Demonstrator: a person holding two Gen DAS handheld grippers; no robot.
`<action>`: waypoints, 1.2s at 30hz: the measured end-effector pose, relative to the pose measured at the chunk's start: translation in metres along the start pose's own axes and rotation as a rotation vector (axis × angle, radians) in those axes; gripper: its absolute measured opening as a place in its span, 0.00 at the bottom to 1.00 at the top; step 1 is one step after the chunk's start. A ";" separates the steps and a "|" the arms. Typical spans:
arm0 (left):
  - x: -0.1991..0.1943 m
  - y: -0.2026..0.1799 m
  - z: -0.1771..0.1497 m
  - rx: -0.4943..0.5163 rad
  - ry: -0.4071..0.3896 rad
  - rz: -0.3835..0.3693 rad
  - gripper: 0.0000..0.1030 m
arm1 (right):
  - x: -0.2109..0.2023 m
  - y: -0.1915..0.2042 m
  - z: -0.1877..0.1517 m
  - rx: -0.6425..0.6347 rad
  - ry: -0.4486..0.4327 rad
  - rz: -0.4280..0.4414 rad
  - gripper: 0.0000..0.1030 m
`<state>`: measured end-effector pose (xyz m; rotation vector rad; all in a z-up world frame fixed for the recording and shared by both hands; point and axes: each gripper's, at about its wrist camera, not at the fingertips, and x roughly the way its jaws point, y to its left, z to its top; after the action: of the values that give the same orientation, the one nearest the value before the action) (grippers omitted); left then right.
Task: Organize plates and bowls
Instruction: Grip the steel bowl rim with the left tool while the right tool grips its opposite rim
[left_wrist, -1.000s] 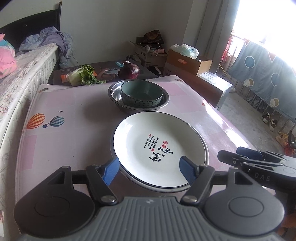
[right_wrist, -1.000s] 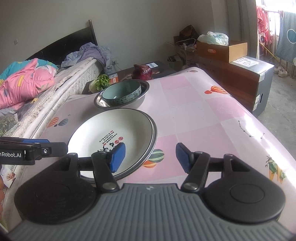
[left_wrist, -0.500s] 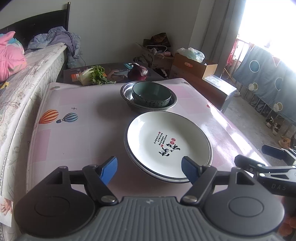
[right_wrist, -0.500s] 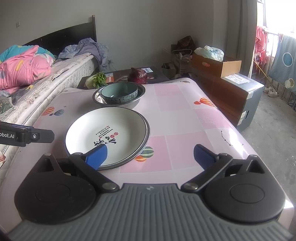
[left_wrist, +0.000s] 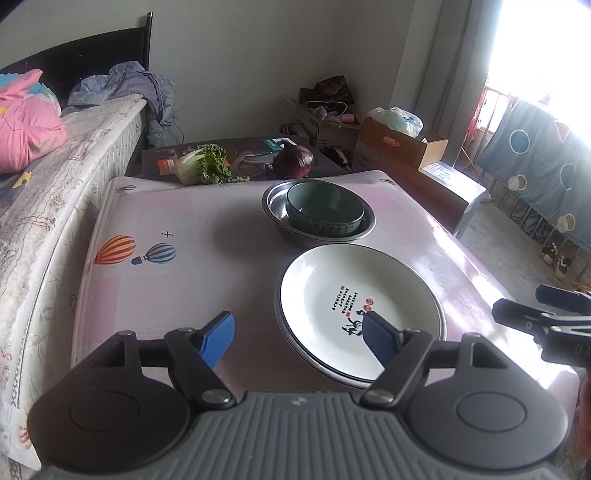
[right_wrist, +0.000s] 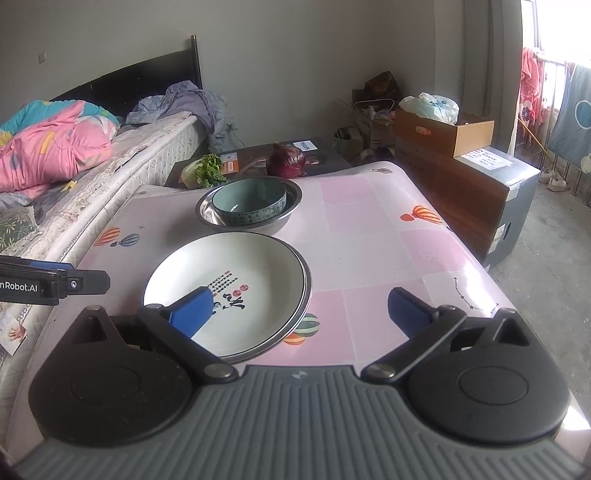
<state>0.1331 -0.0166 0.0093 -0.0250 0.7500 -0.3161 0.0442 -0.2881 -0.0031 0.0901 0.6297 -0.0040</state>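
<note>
Plates first: the white plate (right_wrist: 236, 280) with black calligraphy sits stacked on a metal plate near the table's (right_wrist: 369, 236) front edge, and just behind it the teal bowl (right_wrist: 251, 201) nests in a steel bowl (right_wrist: 282, 219). Left gripper (left_wrist: 299, 334) is spread and empty; right gripper (right_wrist: 301, 308), jaws just opened wide, holds nothing either. Sorting looks essentially done, so backing both tools clear seems to be what's next.

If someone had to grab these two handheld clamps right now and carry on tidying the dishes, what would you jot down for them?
Left gripper: open, empty, above the table.
Right gripper: open, empty; its jaws have just been opening, nothing between them.
White plate sits on a metal plate near the front edge.
Green bowl sits inside the steel bowl behind them.
Done: plates stacked, bowls nested.
Left: possibly nothing; check.
</note>
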 end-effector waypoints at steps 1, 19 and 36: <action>0.003 0.002 0.006 0.001 -0.006 0.009 0.75 | 0.003 -0.002 0.006 0.005 0.000 0.009 0.99; 0.132 0.021 0.102 -0.014 0.031 0.062 0.65 | 0.153 -0.045 0.129 0.121 0.058 0.137 0.92; 0.205 0.020 0.109 0.057 0.115 0.087 0.40 | 0.288 -0.044 0.130 0.155 0.247 0.206 0.32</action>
<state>0.3528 -0.0675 -0.0499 0.0795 0.8530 -0.2571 0.3517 -0.3361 -0.0717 0.3085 0.8644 0.1594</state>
